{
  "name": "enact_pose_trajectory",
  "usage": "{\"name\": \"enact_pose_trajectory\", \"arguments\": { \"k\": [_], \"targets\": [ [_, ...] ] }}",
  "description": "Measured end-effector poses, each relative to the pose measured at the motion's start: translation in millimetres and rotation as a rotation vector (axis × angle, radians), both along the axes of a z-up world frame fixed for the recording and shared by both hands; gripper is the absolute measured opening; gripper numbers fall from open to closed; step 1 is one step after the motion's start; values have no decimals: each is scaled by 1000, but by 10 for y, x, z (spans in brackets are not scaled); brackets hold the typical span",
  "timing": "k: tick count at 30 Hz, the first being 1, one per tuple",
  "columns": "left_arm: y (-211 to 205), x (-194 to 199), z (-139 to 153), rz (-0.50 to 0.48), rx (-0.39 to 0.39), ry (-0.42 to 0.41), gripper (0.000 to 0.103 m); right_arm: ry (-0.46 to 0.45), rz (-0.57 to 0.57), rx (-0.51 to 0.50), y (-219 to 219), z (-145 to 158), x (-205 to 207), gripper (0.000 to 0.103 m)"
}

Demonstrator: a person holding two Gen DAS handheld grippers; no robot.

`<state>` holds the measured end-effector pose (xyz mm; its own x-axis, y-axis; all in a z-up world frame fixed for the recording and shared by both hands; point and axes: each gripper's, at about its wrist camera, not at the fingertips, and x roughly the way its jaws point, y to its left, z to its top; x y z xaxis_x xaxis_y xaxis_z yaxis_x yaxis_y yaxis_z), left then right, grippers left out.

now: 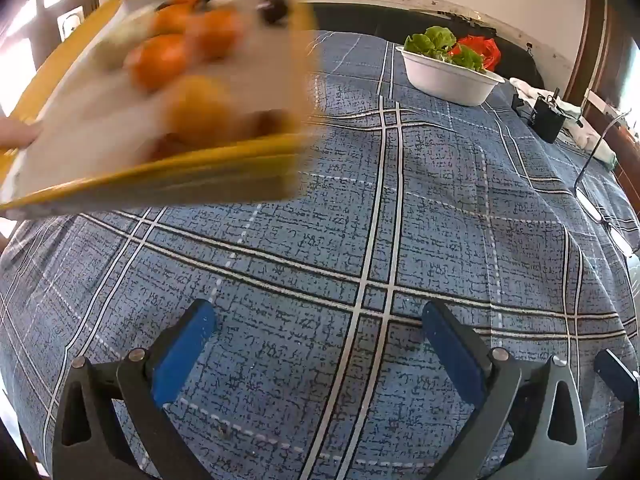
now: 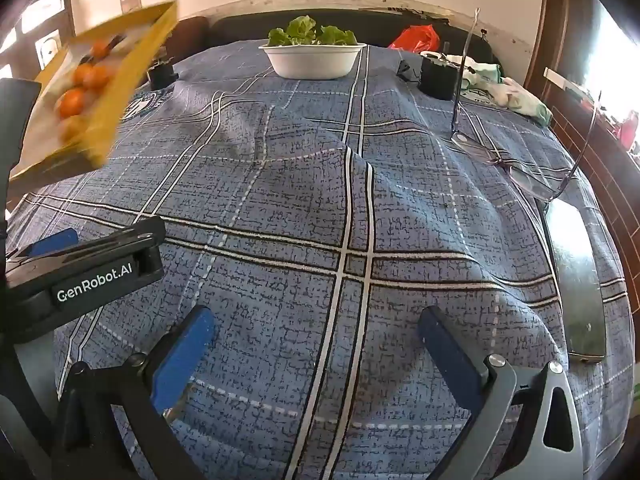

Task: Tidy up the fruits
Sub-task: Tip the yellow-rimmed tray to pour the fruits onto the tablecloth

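A yellow-rimmed tray (image 1: 224, 160) hangs tilted in the air at the upper left, blurred, with a person's hand (image 1: 18, 134) at its left edge. On it lie several orange fruits (image 1: 160, 60) and small dark fruits (image 1: 274, 0). The same tray (image 2: 132, 68) with its orange fruits (image 2: 72, 104) shows at the left of the right wrist view. My left gripper (image 1: 320, 344) is open over bare blue checked cloth (image 1: 360, 220). My right gripper (image 2: 316, 344) is open too, nothing between its fingers. The left gripper's body (image 2: 88, 272) sits at that view's left.
A white bowl (image 1: 452, 80) of green leaves stands at the far side, also seen as the bowl (image 2: 312, 62). Behind it lies a red bag (image 2: 414, 38). Glasses (image 2: 520, 168), a phone (image 2: 576, 280), a black box (image 2: 438, 76) and cloths (image 2: 516, 96) line the right edge.
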<state>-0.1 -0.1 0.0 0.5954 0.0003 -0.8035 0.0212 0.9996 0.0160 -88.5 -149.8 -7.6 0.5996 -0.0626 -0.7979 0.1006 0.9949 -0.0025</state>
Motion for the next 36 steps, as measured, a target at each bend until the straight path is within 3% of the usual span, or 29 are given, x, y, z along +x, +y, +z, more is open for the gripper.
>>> {"name": "enact_pose_trajectory", "arguments": {
  "k": [36],
  "targets": [
    [-107, -25, 20, -6, -9, 6, 103, -2, 3, -1, 18, 1, 66, 103]
  ]
}}
